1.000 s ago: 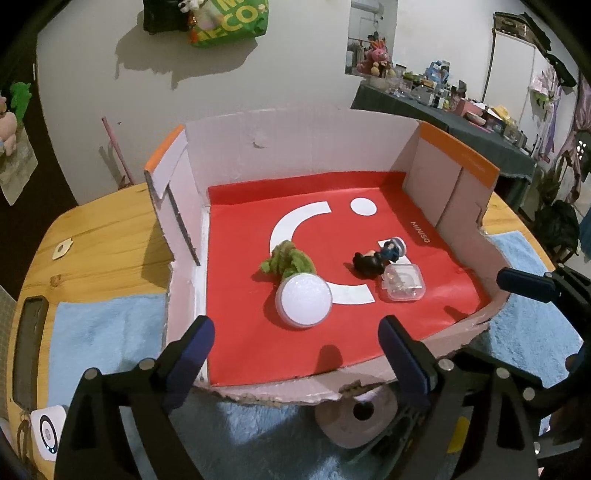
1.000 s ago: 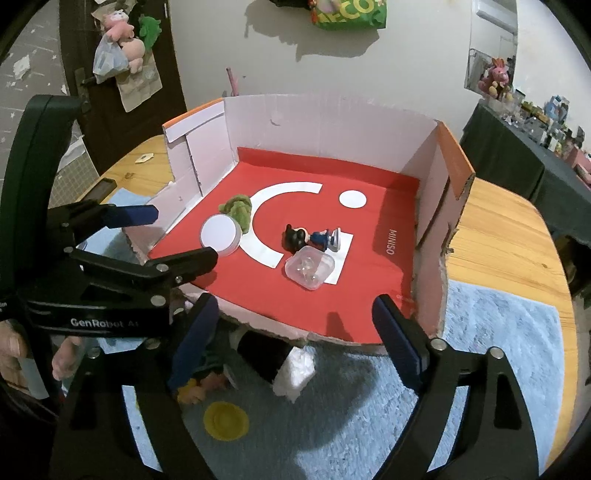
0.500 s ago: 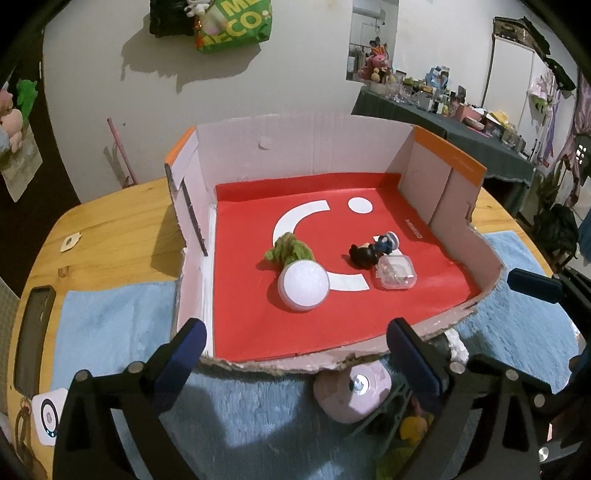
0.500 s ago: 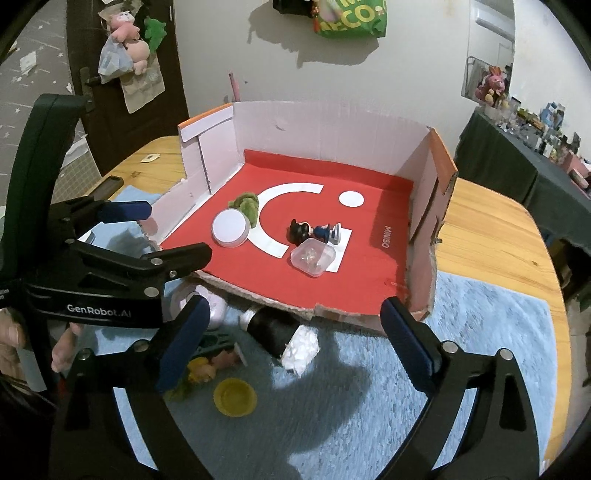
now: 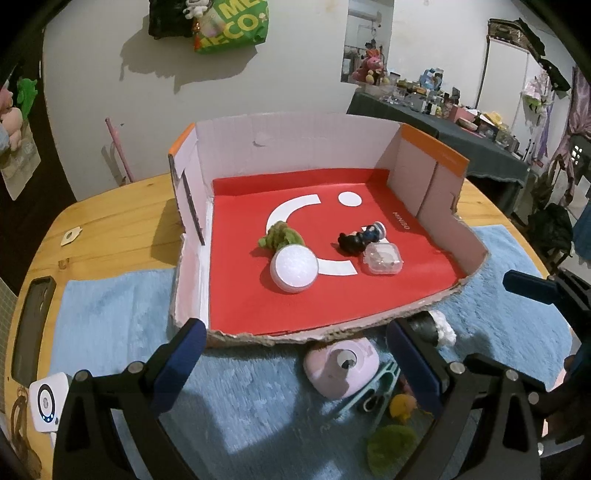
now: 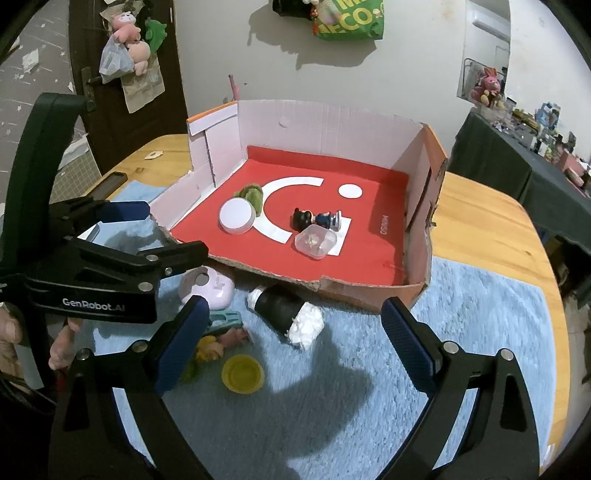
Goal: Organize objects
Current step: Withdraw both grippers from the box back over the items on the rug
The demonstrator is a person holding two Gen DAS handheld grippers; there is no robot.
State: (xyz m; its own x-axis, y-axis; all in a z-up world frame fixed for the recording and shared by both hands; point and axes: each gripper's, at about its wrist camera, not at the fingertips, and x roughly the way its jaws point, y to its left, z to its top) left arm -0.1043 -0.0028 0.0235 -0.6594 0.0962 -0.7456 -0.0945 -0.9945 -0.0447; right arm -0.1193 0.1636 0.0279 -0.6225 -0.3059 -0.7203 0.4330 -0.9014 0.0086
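Torn cardboard box (image 5: 369,328), fluffy blue cloth mat (image 6: 461,332), wooden table (image 5: 110,221)

"MINISO" in white on the red floor of the cardboard box (image 5: 400,220), "GenRobot.AI" on the left claw (image 6: 94,305), partial "ME… ECO" on the green wall bag (image 5: 232,27)

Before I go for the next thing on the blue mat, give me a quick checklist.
1. Left gripper jaws open, empty: ok.
2. Right gripper jaws open, empty: ok.
3. Free floor space in the red-lined cardboard box: ok.
4. Black-and-white cylindrical plush unobstructed on the blue mat: ok.
5. Pink toy camera clear to grab: not ok, teal clip touches it.
6. Yellow round lid stable: cannot tell.
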